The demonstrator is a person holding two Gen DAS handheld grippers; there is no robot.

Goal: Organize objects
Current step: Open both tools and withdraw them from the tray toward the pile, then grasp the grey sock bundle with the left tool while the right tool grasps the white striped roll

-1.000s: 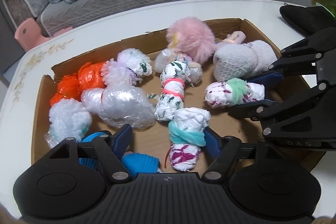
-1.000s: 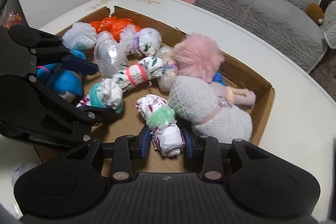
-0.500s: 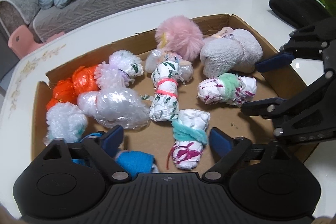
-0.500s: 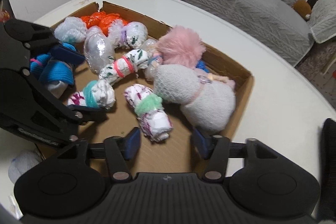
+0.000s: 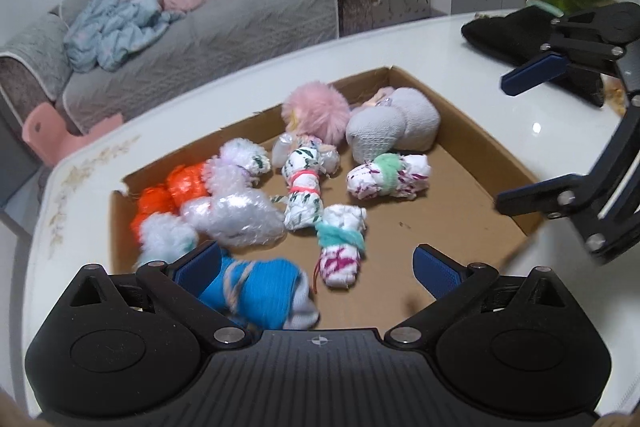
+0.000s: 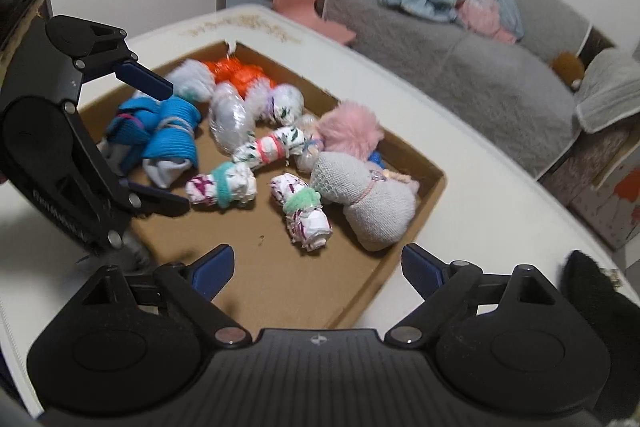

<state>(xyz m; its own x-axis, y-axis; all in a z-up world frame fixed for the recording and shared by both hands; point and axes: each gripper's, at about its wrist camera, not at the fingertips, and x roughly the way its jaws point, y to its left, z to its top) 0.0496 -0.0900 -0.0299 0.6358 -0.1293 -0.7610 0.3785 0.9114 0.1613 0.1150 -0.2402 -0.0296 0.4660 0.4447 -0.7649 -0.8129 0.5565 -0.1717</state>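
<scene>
Both your tongs were opening and empty over the box (image 5: 472,147): the left tongs (image 5: 316,265) hung nearest the teal-banded roll (image 5: 340,243), lying lengthwise away from them, while the right tongs (image 6: 316,263) faced the green-banded roll (image 6: 304,207).

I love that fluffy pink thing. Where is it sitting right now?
The pink pom-pom lies at the far edge of the cardboard box, touching the grey sock bundle on its right in the left wrist view.

Matt cardboard box (image 5: 472,143) holds cloth bundles (image 5: 340,243) (some plastic-wrapped) on glossy table (image 5: 460,47).

Left tool (image 5: 316,269) and right tool (image 6: 316,265): jaws opening, nothing between, angled downward.
</scene>
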